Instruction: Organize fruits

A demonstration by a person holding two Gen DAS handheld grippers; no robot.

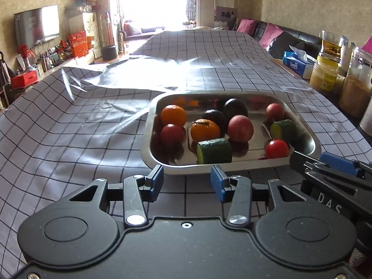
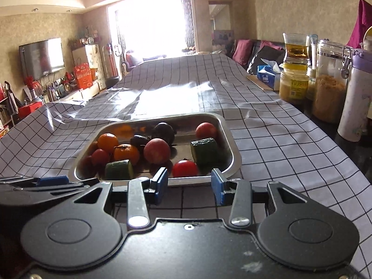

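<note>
left gripper [image 1: 187, 184] jaws spread, empty | right gripper [image 2: 189, 186] likewise | fruit in the shiny rectangular steel tray [image 1: 232, 169] at twelve o'clock | risk: the round red tomato [image 2: 185, 168] rolls off a glancing pinch

The right claw [image 2: 188, 186] hangs empty, jaws apart, before the fruit tray [image 2: 229, 134].

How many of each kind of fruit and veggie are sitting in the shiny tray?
In the metal tray:
Oranges: 2
Dark round fruits: 2
Dull red fruits: 3
Bright red tomato: 1
Cucumber pieces: 2
Total: 10
</note>
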